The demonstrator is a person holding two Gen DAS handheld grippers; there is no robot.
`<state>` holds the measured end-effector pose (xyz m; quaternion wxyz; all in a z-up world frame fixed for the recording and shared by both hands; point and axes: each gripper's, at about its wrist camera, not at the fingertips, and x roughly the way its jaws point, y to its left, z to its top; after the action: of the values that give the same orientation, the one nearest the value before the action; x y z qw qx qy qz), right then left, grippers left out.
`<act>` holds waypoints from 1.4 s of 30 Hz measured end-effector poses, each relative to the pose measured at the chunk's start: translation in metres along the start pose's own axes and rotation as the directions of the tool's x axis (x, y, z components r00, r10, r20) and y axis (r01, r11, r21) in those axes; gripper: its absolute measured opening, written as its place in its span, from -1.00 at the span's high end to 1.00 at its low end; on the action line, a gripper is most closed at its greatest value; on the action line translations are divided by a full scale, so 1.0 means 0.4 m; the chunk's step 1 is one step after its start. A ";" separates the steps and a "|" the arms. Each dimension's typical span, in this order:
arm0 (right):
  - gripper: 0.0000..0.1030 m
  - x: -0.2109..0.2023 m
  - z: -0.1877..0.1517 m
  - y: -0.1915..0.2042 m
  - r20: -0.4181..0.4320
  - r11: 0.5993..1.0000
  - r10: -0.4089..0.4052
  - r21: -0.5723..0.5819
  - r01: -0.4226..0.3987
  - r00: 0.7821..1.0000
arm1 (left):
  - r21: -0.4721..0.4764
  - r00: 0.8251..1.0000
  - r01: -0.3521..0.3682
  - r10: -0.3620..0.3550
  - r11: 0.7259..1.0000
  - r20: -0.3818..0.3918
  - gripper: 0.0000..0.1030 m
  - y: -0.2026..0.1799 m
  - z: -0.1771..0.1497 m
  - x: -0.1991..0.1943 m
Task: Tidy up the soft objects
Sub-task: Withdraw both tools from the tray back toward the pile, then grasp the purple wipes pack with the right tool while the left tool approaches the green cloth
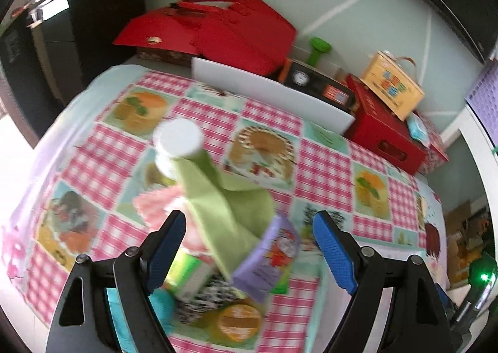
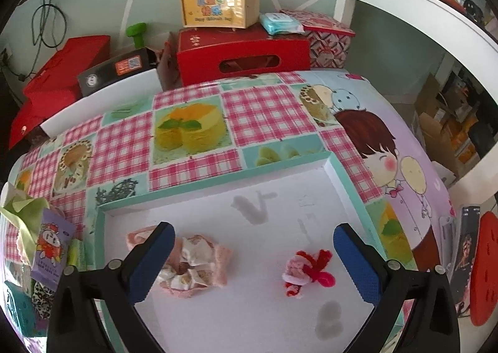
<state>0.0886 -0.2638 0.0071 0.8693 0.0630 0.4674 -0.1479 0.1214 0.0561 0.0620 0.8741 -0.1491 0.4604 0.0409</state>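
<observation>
In the left wrist view my left gripper (image 1: 249, 247) is open above a pile of things on the table: a green cloth (image 1: 230, 206) draped against a white bottle (image 1: 179, 143), a pink knit piece (image 1: 155, 203), a purple packet (image 1: 267, 259) and a leopard-print item (image 1: 205, 300). In the right wrist view my right gripper (image 2: 253, 262) is open and empty over a white tray with a teal rim (image 2: 218, 188). In the tray lie a pink and cream scrunchie (image 2: 193, 265) and a small red and pink bow ornament (image 2: 306, 272).
Red boxes (image 2: 242, 54), a yellow carry case (image 2: 218, 7), a black box (image 2: 118, 69) and a green dumbbell (image 2: 137, 32) line the table's back edge. A white board (image 1: 270, 94) stands at the back. White shelving (image 2: 404, 10) stands to the right.
</observation>
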 end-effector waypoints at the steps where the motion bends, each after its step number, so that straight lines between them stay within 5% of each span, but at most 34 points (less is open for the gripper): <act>1: -1.00 -0.003 -0.001 0.004 0.004 1.000 0.010 -0.001 -0.010 1.000 | -0.009 1.000 -0.017 0.017 1.000 0.007 -0.64 0.017 0.004 -0.003; 14: -1.00 -0.012 -0.023 0.101 0.001 0.994 0.080 -0.080 -0.080 0.997 | -0.134 0.988 -0.153 0.156 0.979 0.011 -0.63 0.211 0.033 -0.025; 18: -1.00 -0.025 -0.034 0.163 0.000 0.979 0.157 -0.131 -0.155 0.988 | -0.138 0.984 -0.176 0.177 0.975 -0.007 -0.64 0.237 0.033 -0.018; 27: -1.00 -0.041 -0.072 0.340 -0.073 0.907 0.304 -0.282 -0.312 0.950 | -0.139 0.988 -0.143 0.133 0.980 -0.079 -0.63 0.256 0.028 0.033; 42: -1.00 -0.005 -0.089 0.468 -0.164 0.866 0.393 -0.264 -0.424 0.905 | -0.088 0.979 -0.097 0.079 0.991 -0.188 -0.64 0.213 0.026 0.136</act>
<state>0.1182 -0.0772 -0.0163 0.8547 0.0387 0.5050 0.1140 0.1430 0.1367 0.0043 0.8170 -0.1738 0.5427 0.0880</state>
